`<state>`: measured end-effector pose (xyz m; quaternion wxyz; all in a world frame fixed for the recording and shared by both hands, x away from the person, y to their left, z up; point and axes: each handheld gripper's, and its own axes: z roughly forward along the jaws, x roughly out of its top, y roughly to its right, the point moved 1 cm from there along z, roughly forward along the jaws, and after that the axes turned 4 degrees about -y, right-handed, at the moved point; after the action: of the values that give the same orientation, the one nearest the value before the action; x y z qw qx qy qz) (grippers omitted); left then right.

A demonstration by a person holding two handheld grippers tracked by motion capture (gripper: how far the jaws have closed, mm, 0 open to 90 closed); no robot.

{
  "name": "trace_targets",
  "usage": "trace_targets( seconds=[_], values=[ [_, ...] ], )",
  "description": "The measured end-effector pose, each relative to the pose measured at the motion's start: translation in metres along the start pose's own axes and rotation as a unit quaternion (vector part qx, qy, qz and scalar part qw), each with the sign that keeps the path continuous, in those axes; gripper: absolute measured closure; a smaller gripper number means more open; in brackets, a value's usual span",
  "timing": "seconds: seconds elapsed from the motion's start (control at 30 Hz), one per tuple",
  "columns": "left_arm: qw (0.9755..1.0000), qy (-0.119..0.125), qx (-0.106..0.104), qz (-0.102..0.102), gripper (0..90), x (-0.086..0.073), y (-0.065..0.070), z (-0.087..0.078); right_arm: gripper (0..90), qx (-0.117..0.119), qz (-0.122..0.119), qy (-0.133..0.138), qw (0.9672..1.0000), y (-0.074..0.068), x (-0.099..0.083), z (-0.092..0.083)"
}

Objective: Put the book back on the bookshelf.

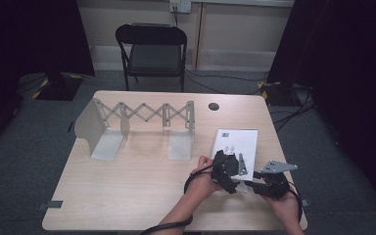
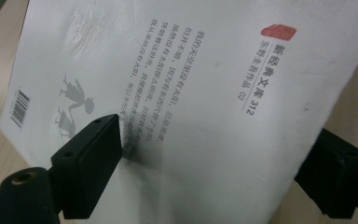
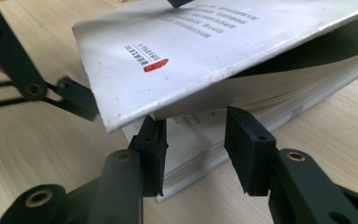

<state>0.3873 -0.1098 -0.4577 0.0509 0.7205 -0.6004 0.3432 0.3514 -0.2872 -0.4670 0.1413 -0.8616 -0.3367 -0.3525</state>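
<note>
a white book (image 1: 236, 142) lies at the table's (image 1: 142, 191) right front, cover lifted; the left hand-held gripper (image 2: 214, 154) straddles that cover wide, while the right hand-held gripper (image 3: 196, 144) gapes at the page edge.

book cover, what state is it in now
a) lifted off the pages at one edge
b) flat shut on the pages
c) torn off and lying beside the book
a: in the right gripper view the white cover is raised above the pages, a dark gap between them.

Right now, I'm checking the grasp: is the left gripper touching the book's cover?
Cannot tell. In the left gripper view, the left gripper straddles the book's cover; contact unclear.
</note>
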Motion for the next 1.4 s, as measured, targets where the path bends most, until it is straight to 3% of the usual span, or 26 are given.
trace_targets(
  seconds=[0.13, 0.2, 0.23, 0.3, 0.37, 0.47, 0.57, 0.7, 0.93, 1.17, 1.3, 1.4],
  values=[
    [0.9997, 0.000, 0.023, -0.002, 11.8, 0.000, -0.003, 0.004, 59.3, 0.008, 0.007, 0.009, 0.9999, 0.000, 0.001, -0.002],
    [0.9998, -0.003, 0.020, 0.003, 19.6, 0.001, -0.004, 0.001, 58.1, 0.014, 0.006, 0.013, 0.9998, 0.000, 0.002, -0.004],
    [0.9995, -0.003, 0.026, 0.017, 23.9, 0.003, -0.002, -0.002, 55.3, 0.015, 0.006, 0.017, 0.9997, 0.001, 0.001, -0.004],
    [0.9993, -0.008, 0.027, 0.024, 30.5, 0.005, -0.002, -0.008, 46.3, 0.012, 0.008, 0.030, 0.9995, 0.003, 0.001, -0.005],
    [0.9996, 0.000, 0.024, 0.014, 35.8, 0.004, -0.007, -0.015, 40.8, -0.005, -0.005, 0.030, 0.9995, 0.005, -0.002, -0.008],
    [0.9998, 0.001, 0.017, 0.003, 39.9, 0.004, -0.011, -0.023, 36.6, -0.008, -0.036, 0.021, 0.9991, 0.008, -0.011, -0.009],
    [0.9999, -0.009, 0.013, 0.005, 40.9, 0.006, -0.013, -0.024, 35.5, 0.000, -0.058, 0.011, 0.9982, 0.011, -0.019, -0.010],
    [0.9997, -0.019, 0.009, 0.008, 42.2, 0.011, -0.015, -0.026, 35.0, 0.009, -0.060, 0.007, 0.9981, 0.012, -0.025, -0.012],
    [0.9994, -0.032, -0.007, -0.012, 45.6, 0.020, -0.030, -0.037, 31.3, 0.024, -0.100, 0.013, 0.9946, 0.005, -0.027, -0.012],
    [0.9984, -0.051, -0.020, -0.016, 46.9, 0.027, -0.037, -0.042, 26.5, -0.012, -0.117, 0.010, 0.9930, 0.002, -0.029, -0.006],
    [0.9980, -0.057, -0.025, -0.015, 47.0, 0.028, -0.039, -0.042, 22.2, -0.020, -0.117, 0.007, 0.9929, 0.003, -0.030, -0.001],
    [0.9979, -0.057, -0.026, -0.016, 46.8, 0.026, -0.040, -0.043, 24.0, -0.017, -0.120, -0.006, 0.9926, 0.003, -0.030, 0.001]
  ],
)
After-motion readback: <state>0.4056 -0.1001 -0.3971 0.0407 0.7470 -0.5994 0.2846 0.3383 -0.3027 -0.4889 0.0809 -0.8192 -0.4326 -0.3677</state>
